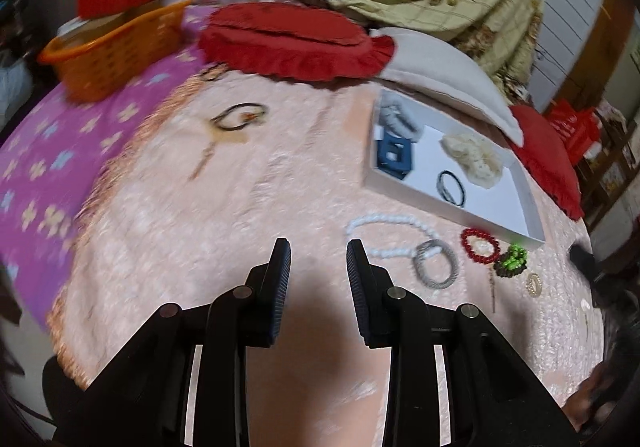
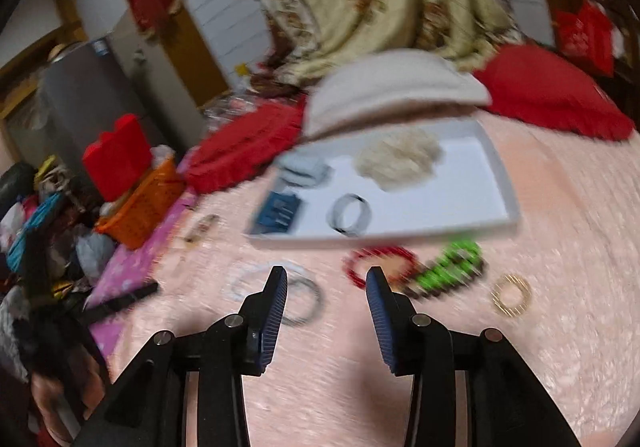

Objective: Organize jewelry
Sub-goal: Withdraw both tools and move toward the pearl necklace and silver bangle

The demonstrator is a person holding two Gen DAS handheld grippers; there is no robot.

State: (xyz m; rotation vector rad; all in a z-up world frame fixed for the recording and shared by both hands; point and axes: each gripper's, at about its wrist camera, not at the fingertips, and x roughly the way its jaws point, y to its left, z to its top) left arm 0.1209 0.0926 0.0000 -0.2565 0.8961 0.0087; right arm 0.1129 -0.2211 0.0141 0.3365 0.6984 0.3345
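Pink fleece bedding [image 1: 224, 207] serves as the work surface, with red cushions and an orange basket [image 1: 116, 51] at its far edge. We note a white tray [image 1: 486, 203] lying on the bed, already holding a blue clip, a cream scrunchie, a grey item and a dark hair band. Loose pieces lie in a row on the bedding just in front of the tray's near rim: a white bead necklace [image 1: 384, 231], a grey hair tie [image 1: 436, 263], a red bead bracelet [image 1: 480, 245], a green-and-brown bracelet [image 1: 512, 261] and a gold ring [image 1: 534, 283]. The left gripper [image 1: 318, 279] hovers with fingers apart and nothing between them; the row lies ahead and to its right, the necklace nearest. The right gripper [image 2: 326, 311] likewise shows fingers apart and empty, with the red bead bracelet [image 2: 380, 263] just beyond the fingertips, near the right-hand one. We judge the right hand better placed for that bracelet, which lies flat, its hoop open upward. Blur limits finer detail.
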